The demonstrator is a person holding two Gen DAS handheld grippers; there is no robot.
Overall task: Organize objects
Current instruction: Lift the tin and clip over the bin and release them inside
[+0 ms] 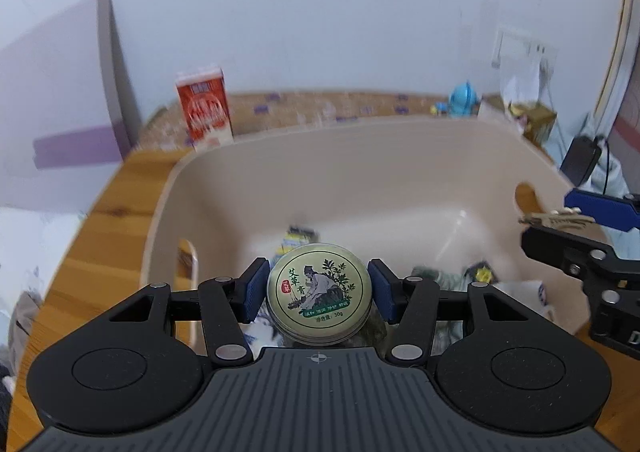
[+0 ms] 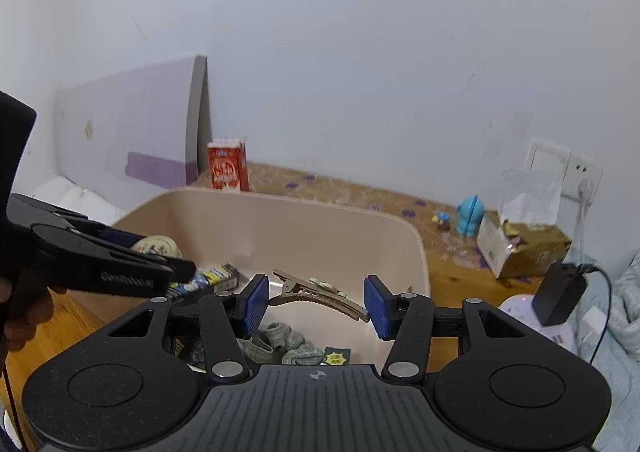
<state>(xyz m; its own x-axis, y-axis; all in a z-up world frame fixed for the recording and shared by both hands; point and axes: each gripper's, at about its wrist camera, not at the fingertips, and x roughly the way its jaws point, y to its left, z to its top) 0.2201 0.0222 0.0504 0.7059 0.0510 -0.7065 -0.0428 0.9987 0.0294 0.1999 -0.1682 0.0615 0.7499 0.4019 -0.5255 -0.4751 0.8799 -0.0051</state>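
My left gripper (image 1: 319,292) is shut on a round gold ointment tin (image 1: 319,294) with a green and grey label, held over the beige plastic bin (image 1: 360,148). My right gripper (image 2: 316,302) holds a long beige hair clip (image 2: 320,294) lengthwise between its blue pads, also above the bin (image 2: 280,212). In the right wrist view the left gripper (image 2: 160,264) with the tin (image 2: 156,246) shows at the left. In the left wrist view the right gripper (image 1: 560,226) with the clip (image 1: 556,221) shows at the right. Inside the bin lie grey-green socks (image 2: 280,344) and a small printed box (image 2: 208,280).
The bin stands on a wooden table (image 1: 100,220). A red and white carton (image 1: 205,108) stands behind it near the wall. A blue toy figure (image 2: 470,216), a gold box (image 2: 528,250) and a black power adapter (image 2: 558,292) are at the right.
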